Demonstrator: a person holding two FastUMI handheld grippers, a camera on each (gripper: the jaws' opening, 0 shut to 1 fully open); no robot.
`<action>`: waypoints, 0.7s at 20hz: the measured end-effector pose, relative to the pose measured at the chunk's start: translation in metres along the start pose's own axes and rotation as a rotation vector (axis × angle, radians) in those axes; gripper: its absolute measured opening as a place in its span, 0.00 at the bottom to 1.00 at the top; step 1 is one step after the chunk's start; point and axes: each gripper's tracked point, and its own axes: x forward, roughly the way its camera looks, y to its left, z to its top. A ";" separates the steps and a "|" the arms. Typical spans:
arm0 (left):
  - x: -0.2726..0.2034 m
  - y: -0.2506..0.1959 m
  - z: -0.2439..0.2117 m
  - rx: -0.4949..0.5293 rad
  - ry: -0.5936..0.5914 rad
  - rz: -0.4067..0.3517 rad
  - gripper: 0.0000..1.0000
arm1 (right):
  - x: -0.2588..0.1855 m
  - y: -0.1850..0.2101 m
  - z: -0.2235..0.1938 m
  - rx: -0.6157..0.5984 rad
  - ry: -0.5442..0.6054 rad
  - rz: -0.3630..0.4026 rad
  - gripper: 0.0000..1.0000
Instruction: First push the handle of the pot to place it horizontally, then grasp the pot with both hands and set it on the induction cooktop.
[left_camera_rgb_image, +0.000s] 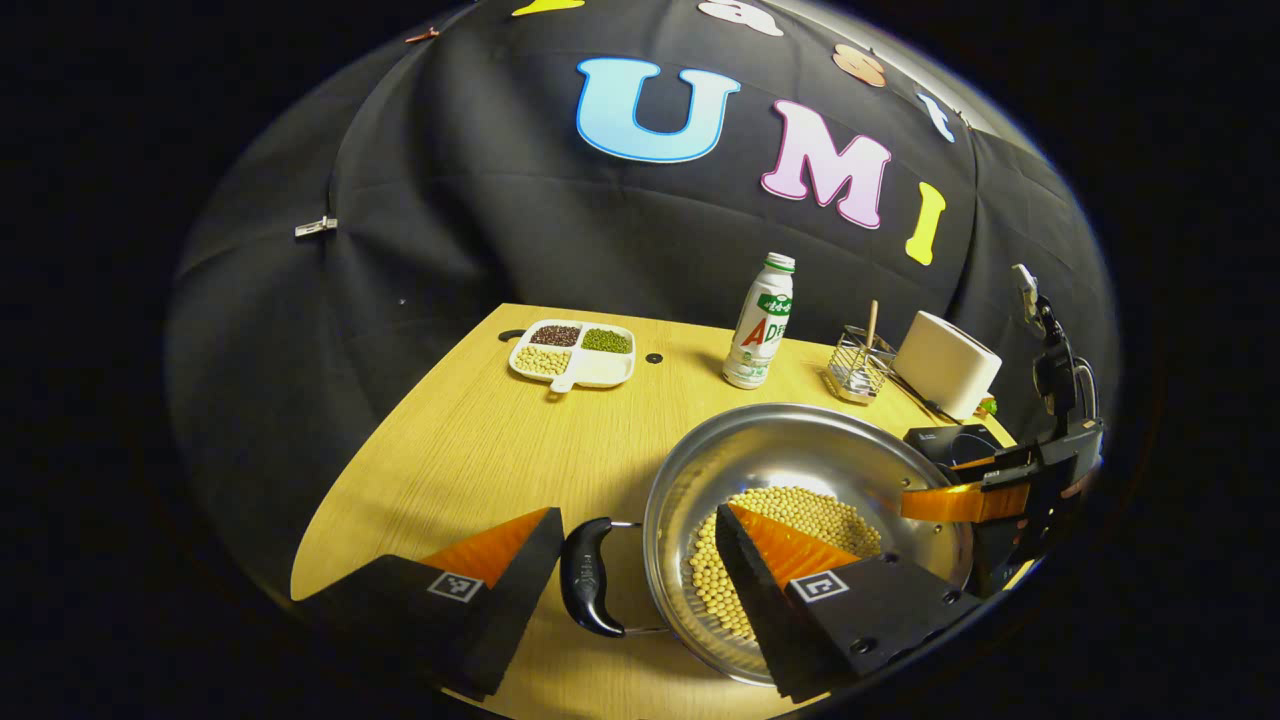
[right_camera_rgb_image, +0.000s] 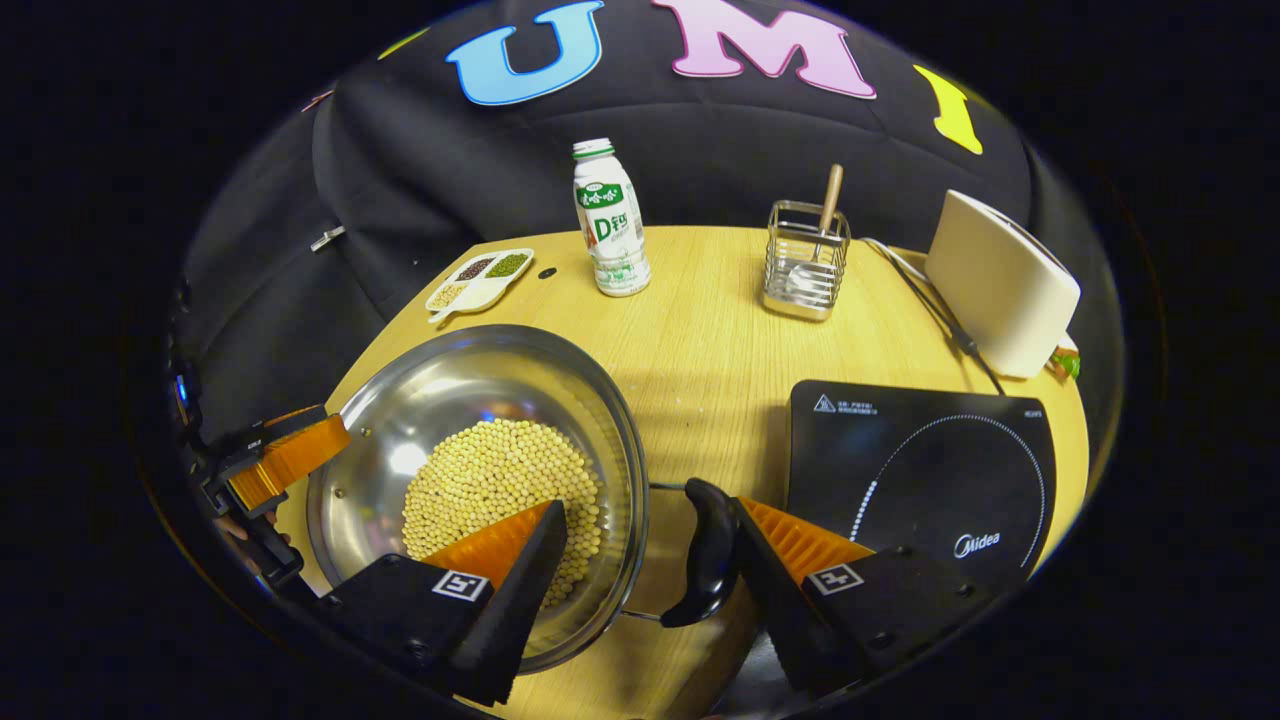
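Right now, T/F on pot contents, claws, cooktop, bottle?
1. The pot holds yellow beans. True.
2. The pot sits on the induction cooktop. False: it is on the table, beside the cooktop.
3. The right claw straddles the pot's rim and black handle. True.
4. The left claw is shut. False: open, one finger inside the pot.
5. The bottle lies on its side. False: upright.
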 end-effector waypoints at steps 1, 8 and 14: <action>0.004 0.003 -0.004 -0.005 0.014 -0.002 0.95 | 0.001 0.001 0.001 0.012 -0.002 0.003 0.99; 0.013 0.009 -0.031 -0.056 0.106 -0.030 0.84 | 0.014 -0.008 0.002 -0.013 0.003 -0.016 0.80; 0.014 0.013 -0.040 -0.056 0.146 -0.039 0.70 | 0.022 -0.003 -0.011 -0.054 0.035 -0.008 0.72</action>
